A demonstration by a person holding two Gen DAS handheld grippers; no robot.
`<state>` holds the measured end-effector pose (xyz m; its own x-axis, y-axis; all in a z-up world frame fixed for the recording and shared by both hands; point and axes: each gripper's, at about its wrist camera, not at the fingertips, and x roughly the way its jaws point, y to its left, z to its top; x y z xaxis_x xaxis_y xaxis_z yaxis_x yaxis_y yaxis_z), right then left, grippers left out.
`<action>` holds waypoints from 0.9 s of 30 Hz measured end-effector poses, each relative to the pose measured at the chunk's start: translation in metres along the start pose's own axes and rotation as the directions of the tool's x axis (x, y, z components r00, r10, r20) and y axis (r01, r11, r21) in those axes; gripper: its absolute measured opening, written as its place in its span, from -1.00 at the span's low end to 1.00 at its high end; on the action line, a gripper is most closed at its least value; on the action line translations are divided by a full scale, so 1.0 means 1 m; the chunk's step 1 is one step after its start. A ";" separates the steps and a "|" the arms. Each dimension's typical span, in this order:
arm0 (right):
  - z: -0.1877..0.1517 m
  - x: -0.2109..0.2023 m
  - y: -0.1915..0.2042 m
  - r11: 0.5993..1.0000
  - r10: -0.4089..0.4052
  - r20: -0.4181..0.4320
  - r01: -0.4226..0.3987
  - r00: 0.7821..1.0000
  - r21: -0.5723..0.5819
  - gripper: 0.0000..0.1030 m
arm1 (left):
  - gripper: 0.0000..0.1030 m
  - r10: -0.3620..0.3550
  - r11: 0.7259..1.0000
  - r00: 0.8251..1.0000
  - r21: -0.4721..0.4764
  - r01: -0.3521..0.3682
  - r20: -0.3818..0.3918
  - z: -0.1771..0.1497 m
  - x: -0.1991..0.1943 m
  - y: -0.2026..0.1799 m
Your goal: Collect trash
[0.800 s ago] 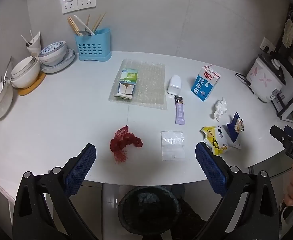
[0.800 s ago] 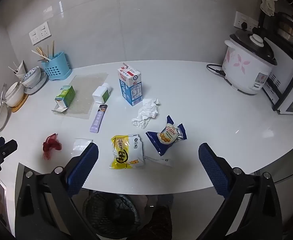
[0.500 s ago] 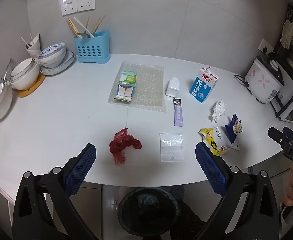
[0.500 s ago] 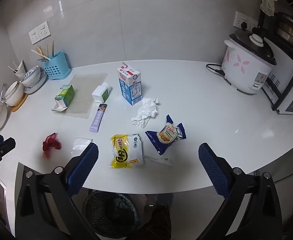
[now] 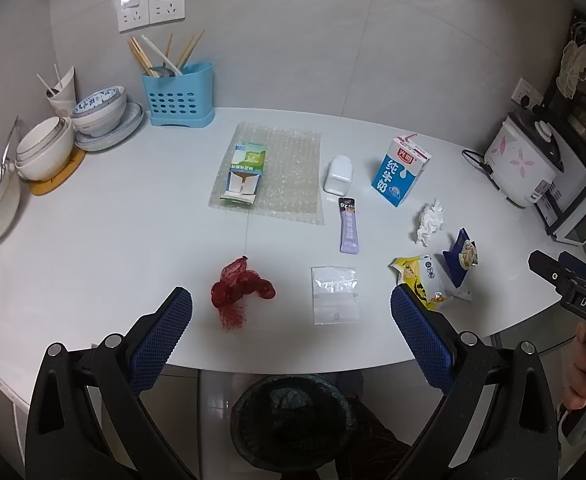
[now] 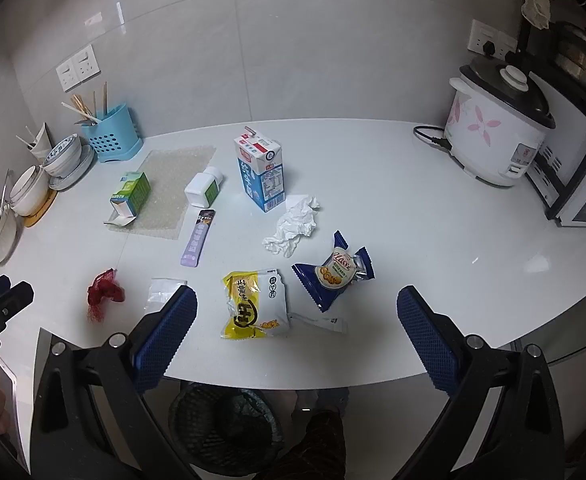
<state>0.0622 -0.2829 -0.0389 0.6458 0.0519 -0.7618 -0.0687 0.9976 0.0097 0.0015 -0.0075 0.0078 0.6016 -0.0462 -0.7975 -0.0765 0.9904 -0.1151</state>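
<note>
White tile walls back a pale desk [image 5: 105, 240] strewn with trash, while the bin [image 5: 291, 420] waits on the floor just under the near edge, placed so that anything lifted can drop straight in. Nothing looks collected yet. The left gripper [image 5: 291, 320] hangs above the near edge with its fingers spread wide and empty, framing the red mesh net [image 5: 239, 290] and the clear plastic bag [image 5: 335, 294], the closest pieces on its side. The right gripper [image 6: 297, 326] is likewise spread and empty, poised over the yellow snack wrapper [image 6: 255, 304], with the blue snack packet [image 6: 335, 272] and crumpled tissue [image 6: 293, 226] just beyond. Farther back stand the milk carton [image 6: 261, 174], purple sachet [image 6: 197, 238], white bottle [image 6: 204, 188] and a green box [image 5: 245, 172] lying on bubble wrap [image 5: 293, 172]. Splitting the desk by side probably spares each gripper a crossing reach.
</note>
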 end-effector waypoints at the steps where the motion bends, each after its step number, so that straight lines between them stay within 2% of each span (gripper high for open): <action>1: 0.000 0.000 0.000 1.000 -0.001 0.001 0.001 1.000 -0.003 0.87 | 0.88 -0.001 1.000 1.000 0.000 0.001 -0.001 0.000 0.000 -0.001; 13: -0.002 -0.001 0.001 1.000 0.005 -0.002 -0.005 1.000 -0.006 0.87 | 0.88 -0.008 1.000 1.000 -0.014 0.008 -0.006 0.004 0.002 -0.003; 14: -0.002 -0.001 0.001 1.000 0.008 -0.002 -0.008 1.000 -0.005 0.87 | 0.88 -0.011 1.000 1.000 -0.017 0.011 -0.002 -0.003 -0.001 -0.001; 27: -0.004 -0.001 0.003 1.000 0.015 -0.003 -0.015 1.000 -0.005 0.87 | 0.88 0.022 1.000 1.000 -0.016 -0.022 -0.001 -0.004 -0.003 0.000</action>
<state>0.0586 -0.2802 -0.0406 0.6427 0.0667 -0.7632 -0.0820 0.9965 0.0179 -0.0037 -0.0075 0.0081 0.5991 -0.0250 -0.8003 -0.1020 0.9890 -0.1072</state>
